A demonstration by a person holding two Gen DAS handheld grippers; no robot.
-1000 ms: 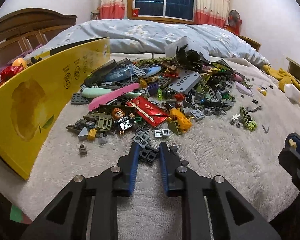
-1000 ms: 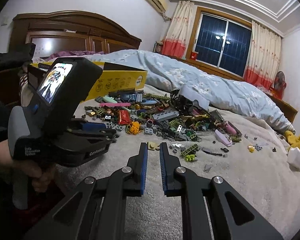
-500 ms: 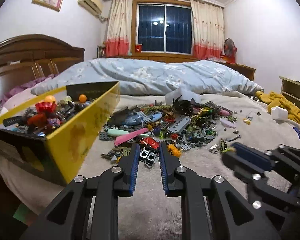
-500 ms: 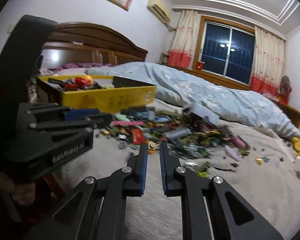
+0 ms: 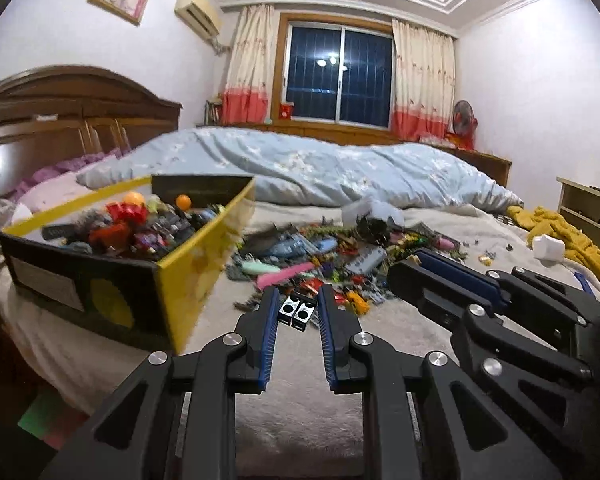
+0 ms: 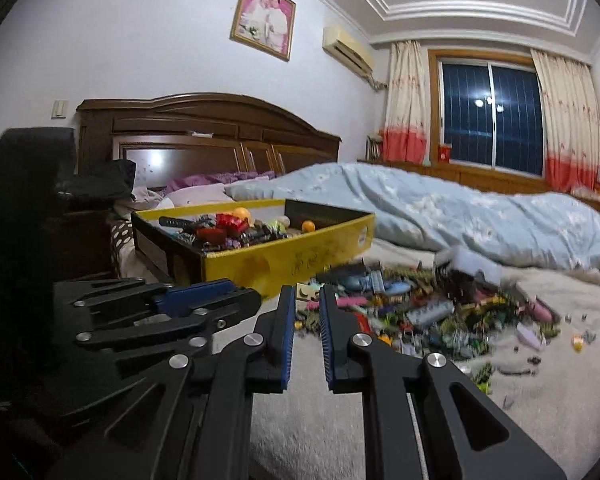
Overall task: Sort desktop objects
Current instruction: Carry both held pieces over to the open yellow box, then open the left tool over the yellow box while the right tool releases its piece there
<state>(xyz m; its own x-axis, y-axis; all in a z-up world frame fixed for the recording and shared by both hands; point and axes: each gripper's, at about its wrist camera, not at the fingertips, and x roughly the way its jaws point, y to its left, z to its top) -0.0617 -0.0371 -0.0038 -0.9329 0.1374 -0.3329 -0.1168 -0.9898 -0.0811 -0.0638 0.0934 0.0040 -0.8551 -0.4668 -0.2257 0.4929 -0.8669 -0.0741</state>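
A pile of loose toy bricks [image 5: 320, 252] lies on the beige bed blanket. To its left stands an open yellow box [image 5: 204, 264] with several toys inside. My left gripper [image 5: 299, 300] is shut on a dark grey brick piece [image 5: 296, 313], lifted above the blanket near the box's corner. Just right of it hangs my right gripper [image 5: 410, 264]. In the right wrist view, the right gripper [image 6: 307, 296] is shut on a small tan brick [image 6: 305, 291], in front of the yellow box [image 6: 300, 256] and the brick pile [image 6: 420, 308]. The left gripper [image 6: 240, 292] is close on its left.
A rumpled blue quilt [image 5: 340, 172] lies behind the pile, and a wooden headboard [image 6: 204, 136] rises past the box. A yellow cloth [image 5: 560, 228] and a white object [image 5: 548, 246] sit at the far right. The bed edge drops off at the lower left.
Both grippers have risen off the blanket and tilted up, each keeping its brick. The left one drew back from the pile, and the inside of the box has come into view.
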